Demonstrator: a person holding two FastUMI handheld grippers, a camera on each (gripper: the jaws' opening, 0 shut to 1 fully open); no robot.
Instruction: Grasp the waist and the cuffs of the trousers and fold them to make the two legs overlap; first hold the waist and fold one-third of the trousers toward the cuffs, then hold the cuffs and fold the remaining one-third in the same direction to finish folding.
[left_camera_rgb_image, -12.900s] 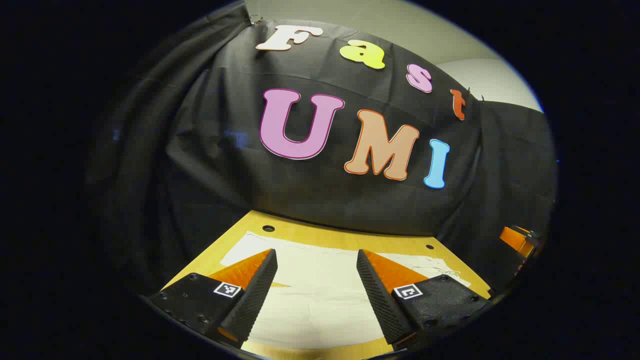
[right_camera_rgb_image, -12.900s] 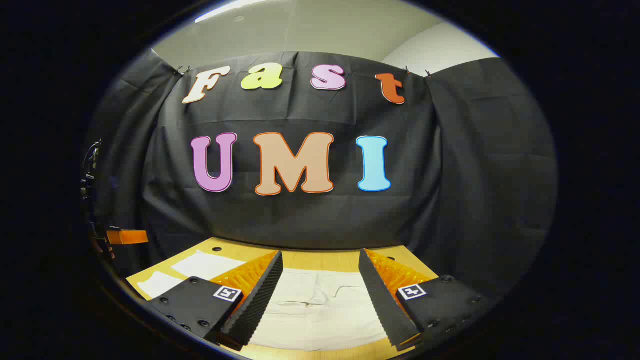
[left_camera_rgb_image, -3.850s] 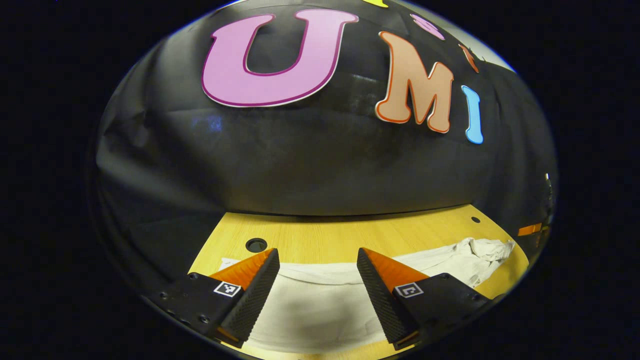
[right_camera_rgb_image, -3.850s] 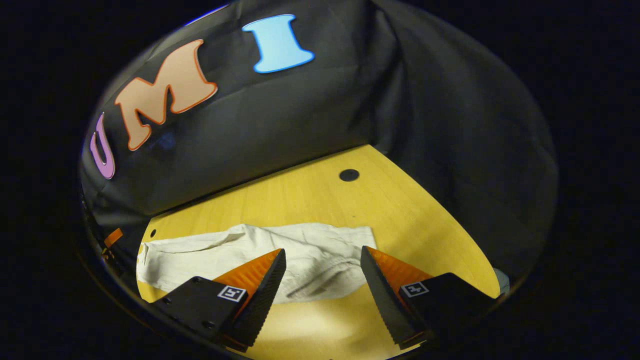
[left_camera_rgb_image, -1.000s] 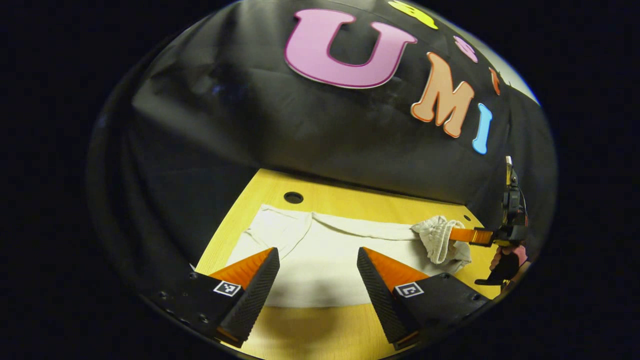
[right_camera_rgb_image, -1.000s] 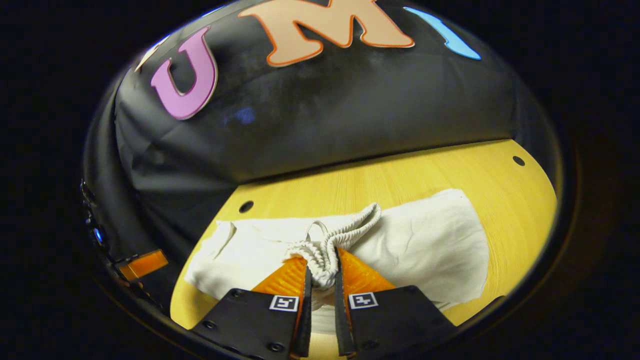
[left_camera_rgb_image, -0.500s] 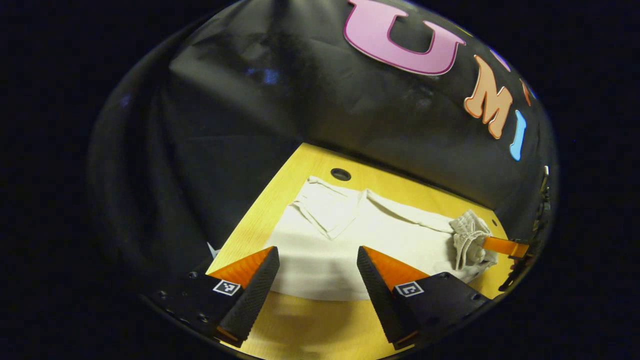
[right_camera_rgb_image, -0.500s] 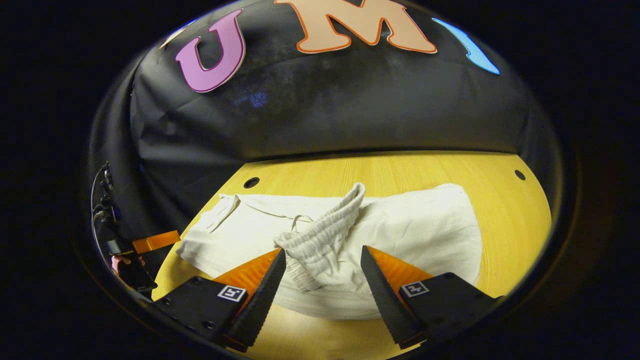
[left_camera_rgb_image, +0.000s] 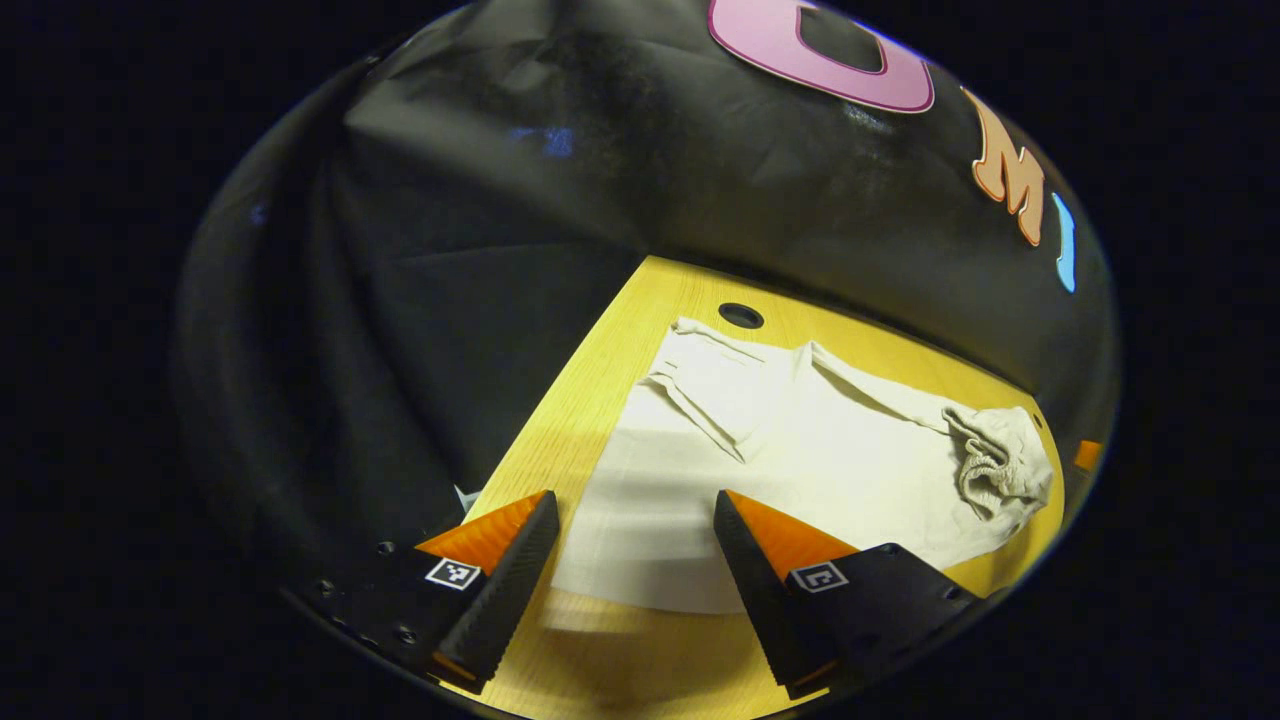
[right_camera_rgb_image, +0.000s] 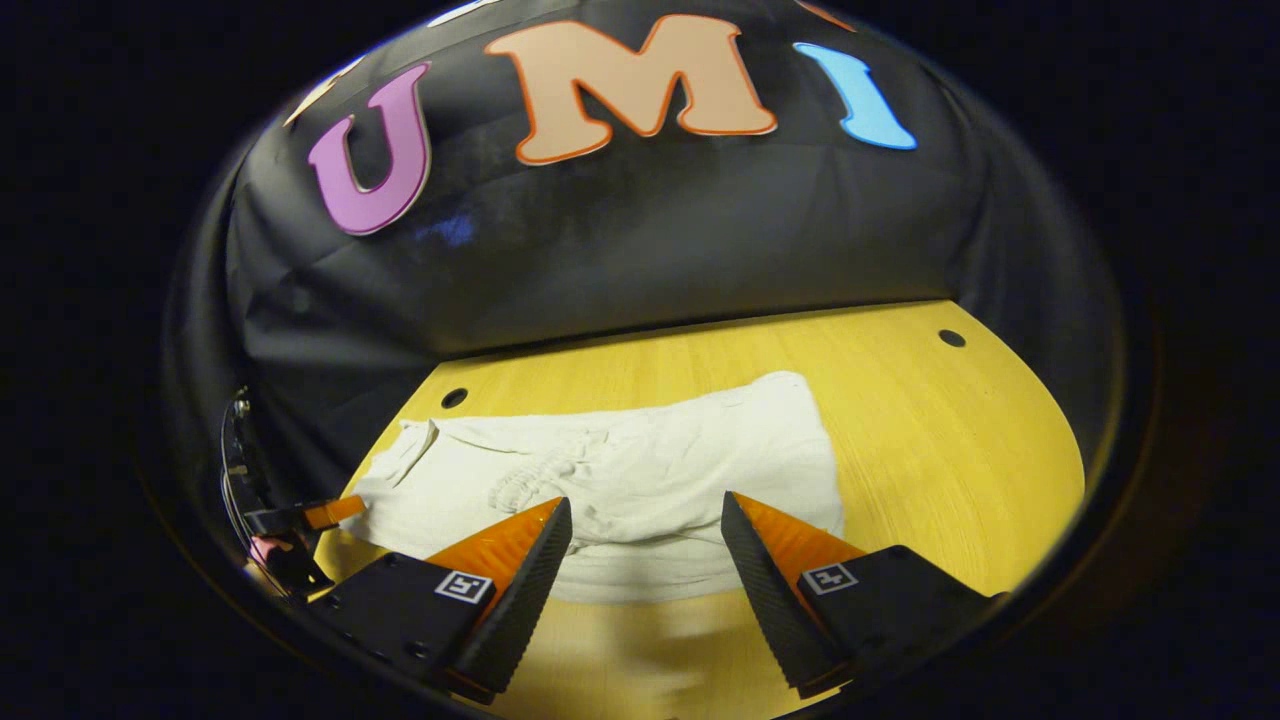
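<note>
Cream trousers (left_camera_rgb_image: 800, 450) lie on the wooden table (left_camera_rgb_image: 590, 380), legs overlapped. Their ribbed waistband (left_camera_rgb_image: 1000, 465) is folded over onto the legs, and the cuffs (left_camera_rgb_image: 700, 375) lie at the far end by a table hole. My left gripper (left_camera_rgb_image: 632, 520) is open just above the near hem, holding nothing. In the right gripper view the trousers (right_camera_rgb_image: 680, 470) show the waistband (right_camera_rgb_image: 530, 487) lying loose on top. My right gripper (right_camera_rgb_image: 645, 520) stands open above the near edge of the cloth. The left gripper (right_camera_rgb_image: 300, 515) and a hand show at the far left.
Round holes sit in the table (right_camera_rgb_image: 920, 450) at the back left (right_camera_rgb_image: 453, 397) and back right (right_camera_rgb_image: 951, 338), and one by the cuffs (left_camera_rgb_image: 740, 315). Black cloth walls close the table at the back and left. Bare wood lies right of the fold.
My right gripper has opened and let go of the waistband, which now lies flat on the legs; it has drawn back. My left gripper has swung left, still open.
</note>
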